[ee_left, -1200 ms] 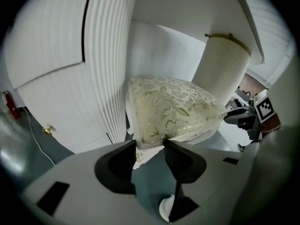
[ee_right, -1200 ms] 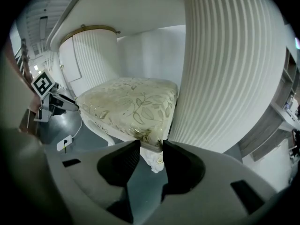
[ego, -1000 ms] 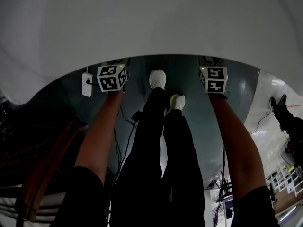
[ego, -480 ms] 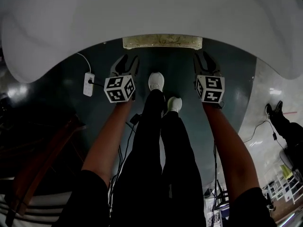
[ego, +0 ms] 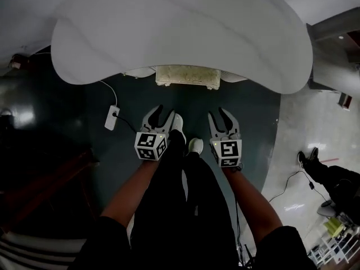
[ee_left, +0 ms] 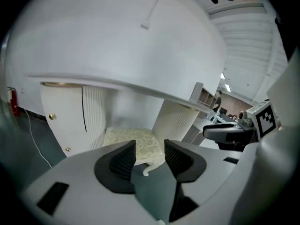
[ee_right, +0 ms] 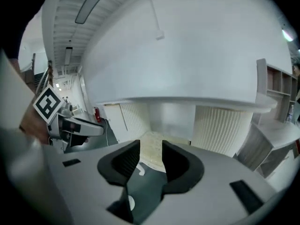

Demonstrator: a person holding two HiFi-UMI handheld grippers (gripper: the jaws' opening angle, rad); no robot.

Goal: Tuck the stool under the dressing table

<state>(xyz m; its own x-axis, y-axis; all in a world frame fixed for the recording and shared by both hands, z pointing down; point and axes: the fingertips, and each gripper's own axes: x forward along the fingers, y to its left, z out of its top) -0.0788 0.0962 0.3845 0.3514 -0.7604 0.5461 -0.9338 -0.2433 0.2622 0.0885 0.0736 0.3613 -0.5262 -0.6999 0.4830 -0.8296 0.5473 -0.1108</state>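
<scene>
The stool (ego: pixel 187 76) stands at the far side, its cream seat mostly under the white dressing table (ego: pixel 180 32), with only its near edge showing. The left gripper (ego: pixel 159 115) and right gripper (ego: pixel 220 116) hover nearer, jaws apart and empty, clear of it. The tuck looks essentially done.

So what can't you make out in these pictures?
- Stool: head view, the dressing table top covers all but the seat's front edge; legs hidden.
- Stool's near edge: both gripper views, largely behind the open jaws.
- Floor at left: head view, too dark to tell what stands there.
</scene>
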